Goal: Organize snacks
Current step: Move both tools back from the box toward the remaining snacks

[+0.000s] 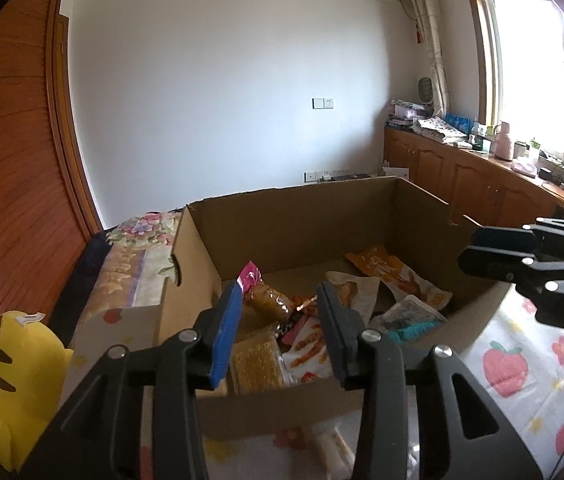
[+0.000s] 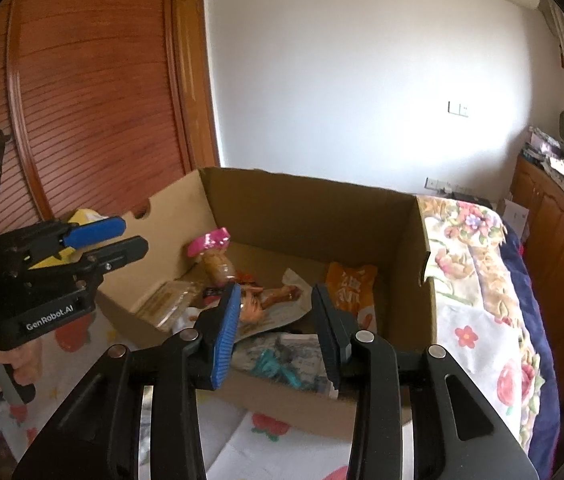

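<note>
- The left gripper [image 1: 278,328] hangs over the near edge of the cardboard box [image 1: 298,220], jaws spread, nothing between them.
- The right gripper [image 2: 276,330] hangs over the same box from the other side, jaws spread and empty too.
- The snacks lie loose on the box floor: a pink-topped packet [image 1: 260,292] toward 10 o'clock from the left gripper's tips, an orange packet [image 1: 382,264] toward 1 o'clock, and a white and teal packet [image 1: 406,316] at 3 o'clock.
- The box sits on a strawberry-print sheet [image 1: 522,348].
- A yellow plush toy [image 1: 10,376] lies at 9 o'clock, outside the box.
</note>
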`<state>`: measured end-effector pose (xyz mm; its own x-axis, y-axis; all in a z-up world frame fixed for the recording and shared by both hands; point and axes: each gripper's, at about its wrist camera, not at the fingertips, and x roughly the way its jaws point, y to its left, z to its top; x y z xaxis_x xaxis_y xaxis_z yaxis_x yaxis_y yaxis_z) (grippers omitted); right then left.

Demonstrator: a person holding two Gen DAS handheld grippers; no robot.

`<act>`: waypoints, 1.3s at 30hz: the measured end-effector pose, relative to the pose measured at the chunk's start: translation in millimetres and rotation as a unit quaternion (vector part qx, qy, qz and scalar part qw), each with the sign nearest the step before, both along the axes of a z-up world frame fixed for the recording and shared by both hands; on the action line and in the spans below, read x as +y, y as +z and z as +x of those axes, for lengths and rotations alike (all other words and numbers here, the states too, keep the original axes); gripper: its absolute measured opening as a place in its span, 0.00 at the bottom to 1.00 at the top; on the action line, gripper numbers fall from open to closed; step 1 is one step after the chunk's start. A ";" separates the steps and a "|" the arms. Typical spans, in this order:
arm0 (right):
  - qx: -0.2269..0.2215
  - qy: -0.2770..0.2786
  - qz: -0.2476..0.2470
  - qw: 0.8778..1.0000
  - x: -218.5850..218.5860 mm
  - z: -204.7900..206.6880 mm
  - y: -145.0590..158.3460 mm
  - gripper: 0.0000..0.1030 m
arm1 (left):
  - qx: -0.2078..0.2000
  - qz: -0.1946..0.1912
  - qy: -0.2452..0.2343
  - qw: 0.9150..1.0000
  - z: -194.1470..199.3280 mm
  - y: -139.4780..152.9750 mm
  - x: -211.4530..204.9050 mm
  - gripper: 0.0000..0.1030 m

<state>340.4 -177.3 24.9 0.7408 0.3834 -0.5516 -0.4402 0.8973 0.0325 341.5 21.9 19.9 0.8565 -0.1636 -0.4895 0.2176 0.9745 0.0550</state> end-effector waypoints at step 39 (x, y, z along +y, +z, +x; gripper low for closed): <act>0.155 0.024 0.039 0.987 35.1 -103.7 -91.5 0.38 | 0.062 -0.010 0.009 0.998 -102.5 -71.2 35.6 0.39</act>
